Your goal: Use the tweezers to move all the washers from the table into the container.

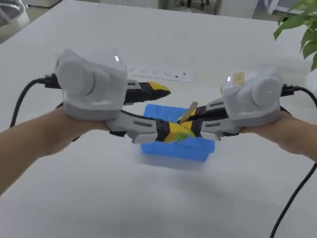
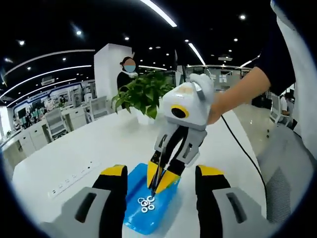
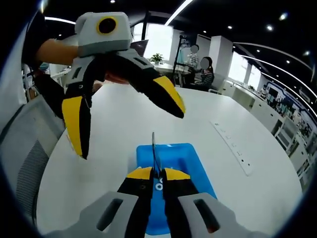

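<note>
Over the container (image 1: 173, 148), the right gripper (image 3: 157, 174) pinches the tweezers (image 1: 188, 113), tips pointing down at the washers (image 2: 146, 203) just below. Beside it the left gripper (image 2: 162, 171) gapes wide, empty.

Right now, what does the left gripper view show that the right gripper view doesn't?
Left gripper view adds: a cluster of washers lying in the container, and the right hand-held gripper seen from the front, with the tweezers pointing down at them.
Right gripper view adds: the left hand-held gripper hanging open above the container, and a close look at its own jaws shut on the tweezers.
Both share: the blue container, the tweezers, the power strip and the white table.
</note>
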Action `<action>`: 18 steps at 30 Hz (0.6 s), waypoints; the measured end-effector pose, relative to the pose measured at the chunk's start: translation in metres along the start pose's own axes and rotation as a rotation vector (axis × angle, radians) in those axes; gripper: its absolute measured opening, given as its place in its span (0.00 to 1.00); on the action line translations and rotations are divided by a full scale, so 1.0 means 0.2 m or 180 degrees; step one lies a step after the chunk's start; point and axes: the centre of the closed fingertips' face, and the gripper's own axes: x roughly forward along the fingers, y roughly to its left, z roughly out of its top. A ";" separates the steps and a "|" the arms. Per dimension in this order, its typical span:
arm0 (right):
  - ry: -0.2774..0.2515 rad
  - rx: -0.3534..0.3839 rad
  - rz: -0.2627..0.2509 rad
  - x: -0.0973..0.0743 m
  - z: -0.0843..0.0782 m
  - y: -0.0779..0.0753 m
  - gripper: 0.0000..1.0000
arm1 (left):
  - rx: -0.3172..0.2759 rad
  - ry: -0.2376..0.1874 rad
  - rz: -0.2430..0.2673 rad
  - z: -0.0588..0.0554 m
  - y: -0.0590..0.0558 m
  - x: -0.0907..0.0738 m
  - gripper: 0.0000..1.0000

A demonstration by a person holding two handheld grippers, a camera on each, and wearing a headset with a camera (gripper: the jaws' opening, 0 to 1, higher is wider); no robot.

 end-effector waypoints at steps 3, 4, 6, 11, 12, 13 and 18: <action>0.0021 -0.0023 0.0015 0.00 0.00 0.01 0.08 | 0.0030 0.0067 -0.0162 -0.02 -0.01 0.04 0.51; 0.0022 -0.0023 0.0022 0.00 0.00 0.01 0.08 | 0.0081 0.0106 -0.0238 -0.03 -0.02 0.06 0.48; 0.0029 -0.0035 0.0037 0.00 -0.01 0.01 0.08 | 0.0163 0.0208 -0.0353 -0.05 -0.04 0.07 0.39; 0.0041 -0.0031 0.0055 0.00 -0.02 0.02 0.08 | 0.0240 0.0217 -0.0447 -0.03 -0.05 0.07 0.24; 0.0043 -0.0034 0.0059 0.00 -0.02 0.03 0.08 | 0.0237 0.0195 -0.0460 -0.02 -0.05 0.07 0.24; 0.0051 -0.0041 0.0071 0.00 -0.02 0.03 0.08 | 0.0240 0.0169 -0.0479 -0.01 -0.05 0.08 0.23; 0.0075 -0.0071 0.0101 0.00 -0.02 0.05 0.08 | 0.0352 0.0250 -0.0550 -0.02 -0.07 0.07 0.08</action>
